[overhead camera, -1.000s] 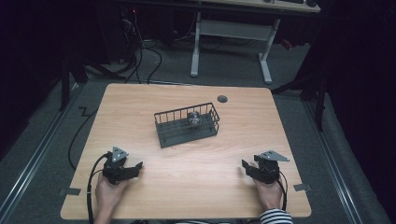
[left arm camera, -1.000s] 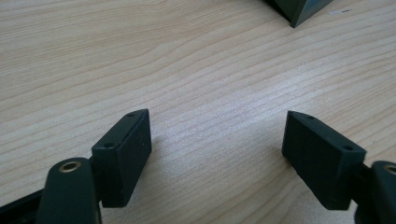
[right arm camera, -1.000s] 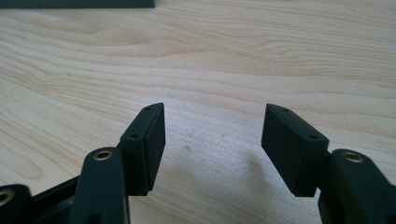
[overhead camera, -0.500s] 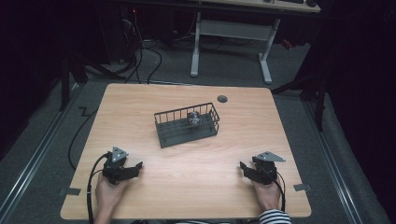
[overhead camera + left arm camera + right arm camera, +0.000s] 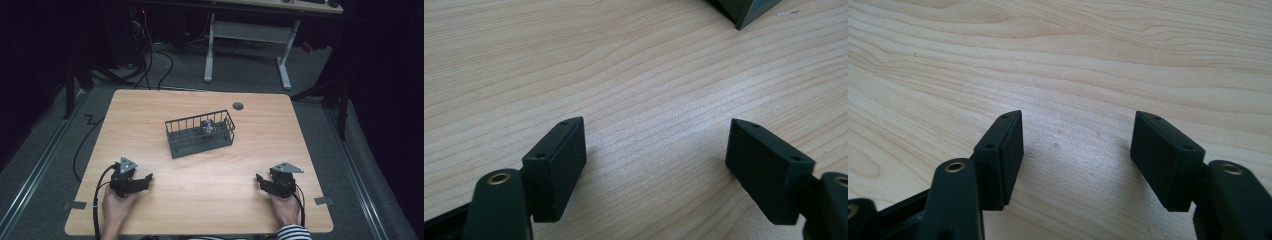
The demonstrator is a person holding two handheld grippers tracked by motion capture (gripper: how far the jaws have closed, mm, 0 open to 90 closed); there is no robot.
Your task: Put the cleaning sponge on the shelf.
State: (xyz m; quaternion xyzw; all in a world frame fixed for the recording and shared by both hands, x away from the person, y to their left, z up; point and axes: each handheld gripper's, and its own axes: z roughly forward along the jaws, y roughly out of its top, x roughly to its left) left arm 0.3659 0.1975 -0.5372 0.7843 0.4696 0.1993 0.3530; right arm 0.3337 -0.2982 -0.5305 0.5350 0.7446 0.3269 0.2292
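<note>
one table (image 5: 200, 200), one wire basket (image 5: 200, 136) with one small object (image 5: 208, 126), left hand-held gripper (image 5: 145, 179) agape and empty, right hand-held gripper (image 5: 260, 180) empty, jaws just opening

High view sits above the person's edge of the desk (image 5: 210, 200), looking fwd and down — far enough to take in the whole top, the wire basket (image 5: 200, 134) mid-desk and the floor beyond. Left gripper view rides low, close to the wood, facing along its own tongs (image 5: 656, 160) toward the basket's corner (image 5: 744, 10) — shared w/ the high view. Right gripper view is just as close, tongs (image 5: 1078, 155) over bare wood grain.
</note>
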